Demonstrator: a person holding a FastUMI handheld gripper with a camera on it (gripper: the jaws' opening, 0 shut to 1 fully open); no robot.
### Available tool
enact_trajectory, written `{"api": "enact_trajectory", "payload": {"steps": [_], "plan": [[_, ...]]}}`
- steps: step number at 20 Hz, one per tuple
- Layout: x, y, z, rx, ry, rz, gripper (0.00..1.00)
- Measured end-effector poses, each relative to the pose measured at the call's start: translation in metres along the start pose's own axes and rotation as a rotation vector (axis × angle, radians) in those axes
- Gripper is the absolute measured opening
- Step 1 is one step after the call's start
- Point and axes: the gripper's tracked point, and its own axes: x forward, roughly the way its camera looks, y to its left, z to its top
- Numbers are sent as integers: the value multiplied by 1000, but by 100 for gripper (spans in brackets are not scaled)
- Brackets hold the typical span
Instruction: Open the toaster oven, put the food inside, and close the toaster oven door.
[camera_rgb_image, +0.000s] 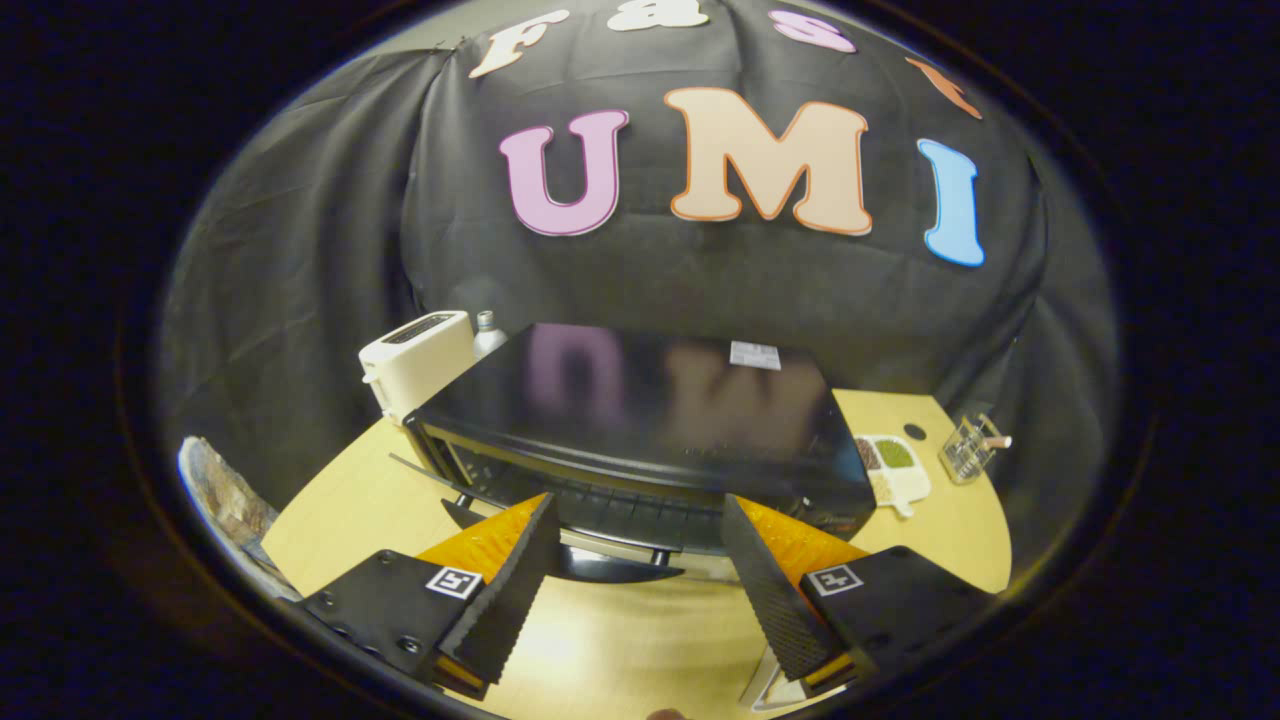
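between the two fingers of the gripper (640, 560), which stands wide apart and holds nothing, lies the front of the toaster oven (650, 420). its door (620, 510) appears to hang part-way down, with the dark bar of the handle (610, 568) just ahead of the fingertips and roughly centred in the gap. whether the door is fully open or only cracked cannot be told from this angle, and the cavity behind it is too dark to read.

the step in hand looks like working the door by its handle. to do it well, the person should keep the handle midway between the fingers, so that both pads meet it together, and close only once the bar sits well inside the jaws rather than at the tips. the pull or push should follow the arc of the door's bottom hinge, not a straight line, or the oven is likely to slide on the worktop (620, 640).

beyond the oven, a white pop-up toaster (415, 360) and a small bottle (487, 333) stand behind its left corner. to its right, a white divided dish (895, 468) holding dark, green and pale contents rests on the worktop, probably the food, and a clear container (968, 450) stands farther right.
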Motion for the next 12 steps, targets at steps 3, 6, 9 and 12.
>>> {"api": "enact_trajectory", "payload": {"steps": [3, 6, 9, 12], "plan": [[-14, 4, -22, 31, 42, 23, 100], [-29, 9, -47, 22, 90, 32, 100], [-38, 12, -74, 31, 126, 36, 100], [-43, 14, -98, 43, 155, 42, 100]]}}
